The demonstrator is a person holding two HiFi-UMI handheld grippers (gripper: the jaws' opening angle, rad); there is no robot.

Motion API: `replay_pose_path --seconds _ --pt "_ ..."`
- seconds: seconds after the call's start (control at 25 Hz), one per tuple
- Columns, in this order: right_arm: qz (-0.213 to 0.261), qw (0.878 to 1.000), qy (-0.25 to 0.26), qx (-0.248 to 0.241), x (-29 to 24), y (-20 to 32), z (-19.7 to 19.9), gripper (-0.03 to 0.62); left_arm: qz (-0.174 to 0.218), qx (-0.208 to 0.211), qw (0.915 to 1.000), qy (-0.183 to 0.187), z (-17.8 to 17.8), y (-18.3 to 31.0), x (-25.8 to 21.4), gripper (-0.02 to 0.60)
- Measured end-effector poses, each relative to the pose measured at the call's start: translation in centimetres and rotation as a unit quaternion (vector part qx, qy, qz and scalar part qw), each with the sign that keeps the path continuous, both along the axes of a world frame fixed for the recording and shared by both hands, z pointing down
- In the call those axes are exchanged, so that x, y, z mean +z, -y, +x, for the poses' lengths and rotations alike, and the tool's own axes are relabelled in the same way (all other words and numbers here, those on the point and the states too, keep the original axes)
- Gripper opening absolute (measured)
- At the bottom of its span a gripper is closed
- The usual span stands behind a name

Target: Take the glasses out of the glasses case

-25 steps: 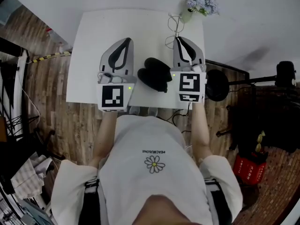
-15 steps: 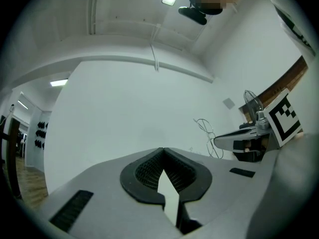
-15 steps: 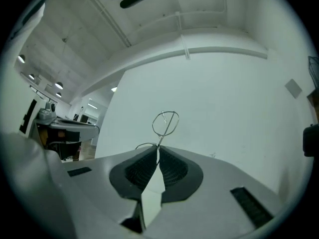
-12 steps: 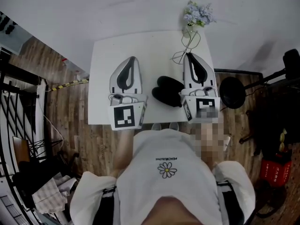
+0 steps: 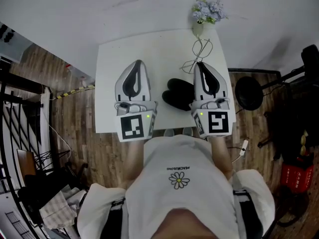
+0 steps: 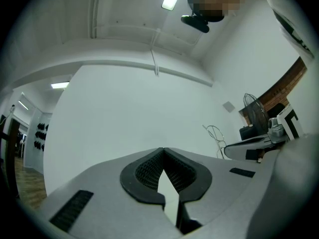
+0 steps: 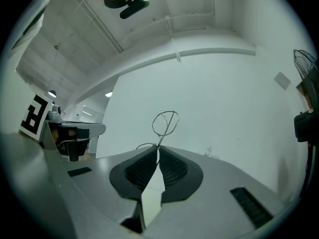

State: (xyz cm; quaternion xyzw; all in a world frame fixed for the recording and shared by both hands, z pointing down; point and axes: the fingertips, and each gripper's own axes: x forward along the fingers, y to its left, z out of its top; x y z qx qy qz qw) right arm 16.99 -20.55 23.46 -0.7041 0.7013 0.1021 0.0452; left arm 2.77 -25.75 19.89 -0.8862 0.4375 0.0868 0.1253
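Right gripper [image 7: 158, 152] pinches the wire glasses [image 7: 161, 135], probably by a temple, keeping them clear of the open glasses case [image 5: 178, 93]; left gripper [image 6: 163, 151] closed, empty.

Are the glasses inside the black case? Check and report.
No, the wire glasses are pinched in the right gripper, whose jaws are shut on them, out beyond the open black case on the table.

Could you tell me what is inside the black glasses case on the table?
Nothing shows inside the black glasses case: its interior reads dark, and its right edge is covered by the right hand-held gripper, which is shut on the wire glasses.
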Motion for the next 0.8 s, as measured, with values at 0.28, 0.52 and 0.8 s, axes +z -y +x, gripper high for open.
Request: replay_pose_path --seconds 0.28,0.52,0.8 --pt "0.001 1.000 0.005 0.006 0.0 -0.1 0.6 0.021 0.002 0.005 1.0000 0.003 0.4 -0.2 0.0 0.015" --pt "0.004 1.000 0.008 0.008 -0.3 -0.3 0.7 0.021 0.002 0.006 1.0000 0.004 0.4 -0.2 -0.1 0.015" --pt "0.007 1.000 0.016 0.008 -0.3 -0.2 1.1 0.021 -0.002 0.003 0.9999 0.010 0.5 0.0 0.5 0.017"
